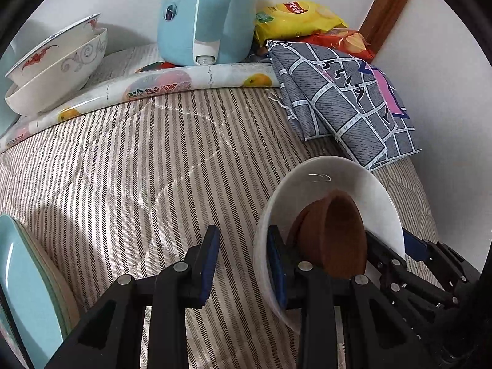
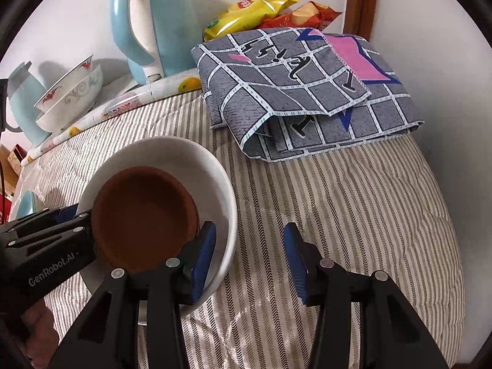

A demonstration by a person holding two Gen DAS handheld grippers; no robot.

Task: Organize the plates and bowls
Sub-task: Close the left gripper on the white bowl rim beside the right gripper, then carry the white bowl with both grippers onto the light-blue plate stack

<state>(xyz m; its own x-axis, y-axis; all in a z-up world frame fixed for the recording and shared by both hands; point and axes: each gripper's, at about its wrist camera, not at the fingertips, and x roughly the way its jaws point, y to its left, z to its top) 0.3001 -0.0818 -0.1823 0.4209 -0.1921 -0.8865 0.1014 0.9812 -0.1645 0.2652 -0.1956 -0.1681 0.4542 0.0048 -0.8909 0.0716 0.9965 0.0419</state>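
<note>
Both our grippers are meeting at the white bowl (image 2: 215,184) with the brown bowl (image 2: 141,215) nested inside it, on the striped quilt (image 2: 353,215).

Our left gripper (image 1: 244,264) is holding its fingers spread, the white bowl's near rim lying between them with the right-hand pad inside against the brown bowl (image 1: 333,233); we are not seeing it pinch. Our right gripper (image 2: 249,261) is also keeping its fingers spread, one pad inside the white bowl, the other out over the quilt. We are seeing two patterned bowls (image 1: 55,64) stacked on the fruit-print mat (image 1: 172,80) beside the blue kettle (image 1: 209,15), teal plates (image 1: 27,283) at the left edge, and a folded grey cloth (image 2: 307,92) in front of the snack bags (image 2: 255,9).
</note>
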